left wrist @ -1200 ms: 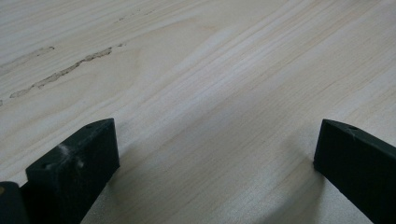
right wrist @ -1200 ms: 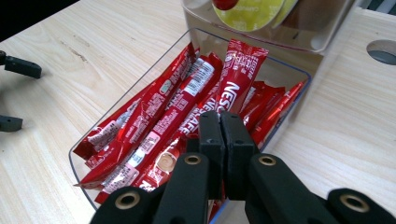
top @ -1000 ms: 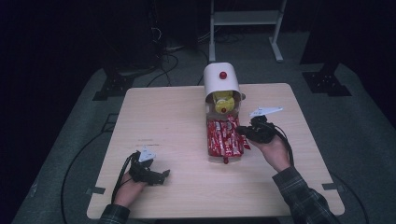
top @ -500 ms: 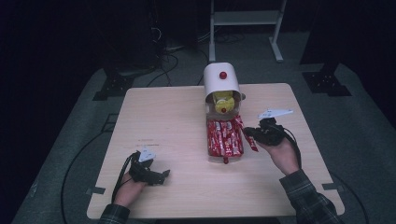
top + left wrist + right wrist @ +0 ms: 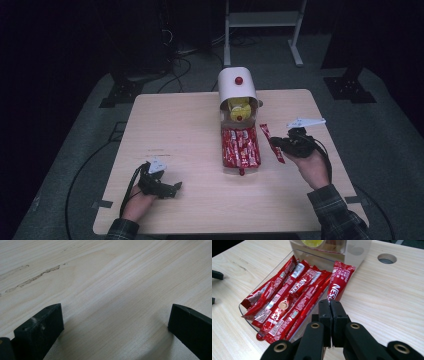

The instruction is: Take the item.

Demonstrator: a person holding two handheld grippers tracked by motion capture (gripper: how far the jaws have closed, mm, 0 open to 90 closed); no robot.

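From the high view, the right gripper (image 5: 283, 144) sits at the right side of the wooden table (image 5: 180, 130), its jaws pinched onto one red coffee stick sachet (image 5: 271, 144). That sachet lies outside and just right of the clear tray (image 5: 226, 150), angled with its far end towards the white dispenser (image 5: 236, 89). The other red sachets (image 5: 241, 146) lie side by side in the tray, which sticks out from the dispenser's front. The left gripper (image 5: 172, 188) rests near the table's near left corner, well apart from the tray.

In the left gripper view, the two black jaws stand wide apart over bare table wood (image 5: 107, 285), with nothing between them.

In the right gripper view, the jaws are pressed together on the near end of the sachet (image 5: 339, 281), which runs away from the gripper (image 5: 330, 305) towards the dispenser (image 5: 352, 250). The tray's clear wall (image 5: 245, 315) and its heap of sachets (image 5: 287, 300) lie just left of the held one.
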